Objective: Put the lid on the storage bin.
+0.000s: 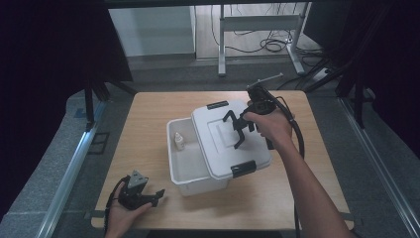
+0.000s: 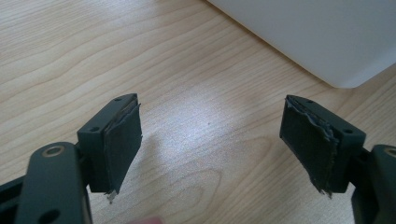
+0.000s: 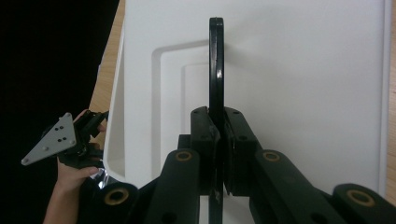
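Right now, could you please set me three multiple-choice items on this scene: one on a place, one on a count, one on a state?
1. Where is the small bottle?
A. inside the white box
B. on the lid
C. on the floor

2. How many black latches show on the lid?
A. none
B. two
C. five

3. What are the right tongs doing?
A. hanging open
B. clamping the lid's black handle
C. holding the bottle

Answers: 1 A, it stands in the uncovered part; 2 B, one at each end; 3 B, jaws pinch the handle.
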`<control>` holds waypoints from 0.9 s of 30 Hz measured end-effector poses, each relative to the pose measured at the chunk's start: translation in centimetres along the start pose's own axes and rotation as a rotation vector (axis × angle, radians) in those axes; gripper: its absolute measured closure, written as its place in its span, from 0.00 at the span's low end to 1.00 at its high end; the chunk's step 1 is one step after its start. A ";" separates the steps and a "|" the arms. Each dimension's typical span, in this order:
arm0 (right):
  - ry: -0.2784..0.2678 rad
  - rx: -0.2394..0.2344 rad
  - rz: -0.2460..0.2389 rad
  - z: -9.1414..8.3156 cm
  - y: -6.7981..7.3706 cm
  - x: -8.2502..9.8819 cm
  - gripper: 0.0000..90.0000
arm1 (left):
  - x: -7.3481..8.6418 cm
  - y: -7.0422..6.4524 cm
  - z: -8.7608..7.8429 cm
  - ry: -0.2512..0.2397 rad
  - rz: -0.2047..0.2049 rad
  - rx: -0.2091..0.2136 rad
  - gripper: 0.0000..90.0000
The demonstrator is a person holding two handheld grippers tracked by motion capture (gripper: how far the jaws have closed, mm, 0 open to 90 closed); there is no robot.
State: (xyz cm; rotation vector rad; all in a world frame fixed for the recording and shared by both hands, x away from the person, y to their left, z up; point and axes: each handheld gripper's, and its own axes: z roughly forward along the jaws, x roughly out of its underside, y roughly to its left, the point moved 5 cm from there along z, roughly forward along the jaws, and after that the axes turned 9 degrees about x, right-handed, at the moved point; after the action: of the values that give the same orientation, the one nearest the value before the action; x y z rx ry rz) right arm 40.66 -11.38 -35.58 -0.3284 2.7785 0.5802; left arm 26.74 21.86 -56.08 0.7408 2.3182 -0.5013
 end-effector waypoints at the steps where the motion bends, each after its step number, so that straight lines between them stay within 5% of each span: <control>1: 0.001 0.000 0.001 0.1 0.1 0.0 0.94 | 0.0 0.0 0.0 0.001 0.000 -0.001 0.23; 27: 0.040 -0.015 0.084 3.2 3.9 -0.3 0.94 | -0.1 -0.3 0.1 -0.001 0.013 0.013 0.23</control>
State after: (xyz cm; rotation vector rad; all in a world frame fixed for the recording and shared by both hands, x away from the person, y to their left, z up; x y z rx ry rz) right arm 40.61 -6.45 -36.91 -0.2296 2.8385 0.6216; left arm 26.67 21.59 -56.03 0.7613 2.3102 -0.5115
